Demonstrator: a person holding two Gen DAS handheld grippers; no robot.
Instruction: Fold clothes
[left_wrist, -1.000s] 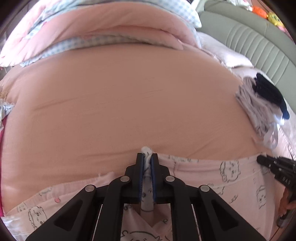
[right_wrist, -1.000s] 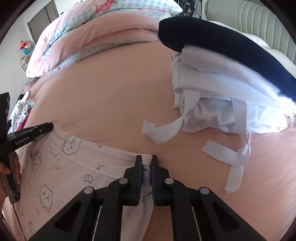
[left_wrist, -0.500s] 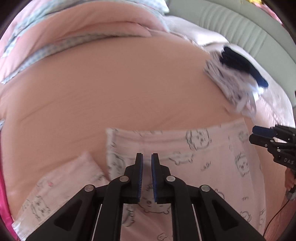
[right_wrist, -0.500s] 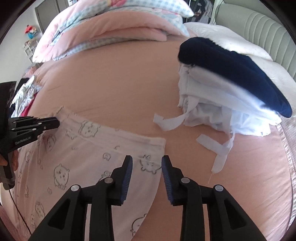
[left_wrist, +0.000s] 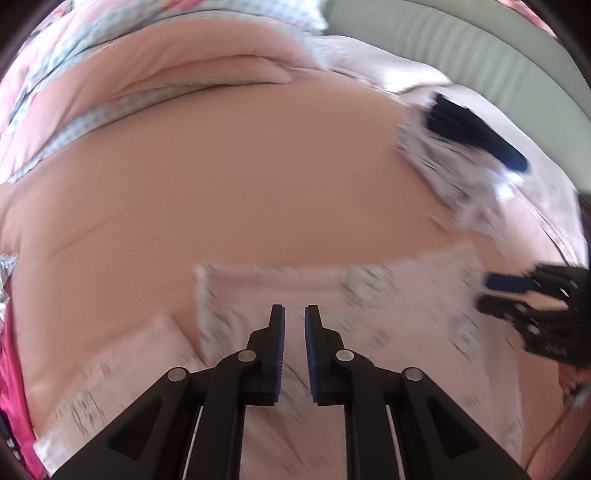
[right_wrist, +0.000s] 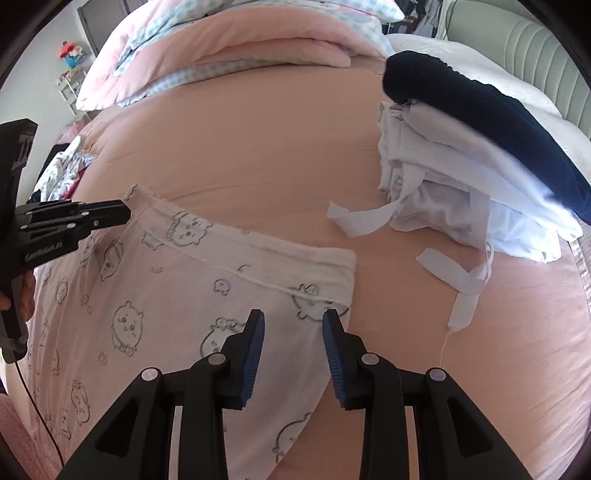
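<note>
Pink pyjama trousers (right_wrist: 177, 295) printed with small cartoon animals lie flat on the pink bed sheet (right_wrist: 240, 129), waistband toward the bed's middle. My right gripper (right_wrist: 293, 315) hovers open over the waistband's right corner, with no cloth between its pads. In the blurred left wrist view, my left gripper (left_wrist: 294, 310) hangs above the trousers (left_wrist: 388, 314) near the waistband's left end. Its jaws are opening and a narrow gap shows with nothing in it. Each gripper shows in the other's view: the right gripper (left_wrist: 487, 293) at the right edge, the left gripper (right_wrist: 123, 214) at the left.
A stack of folded white garments (right_wrist: 443, 173) with a navy one (right_wrist: 480, 99) on top sits at the right, loose white straps (right_wrist: 362, 218) trailing from it. A rolled pink duvet and pillows (right_wrist: 240, 37) lie at the back, a padded headboard (left_wrist: 443, 48) beyond. A hand (right_wrist: 26, 306) holds the left gripper.
Both grippers were shut on the waistband a second ago. They let it go, the trousers now lie flat, and the left gripper has moved to the right over them.
</note>
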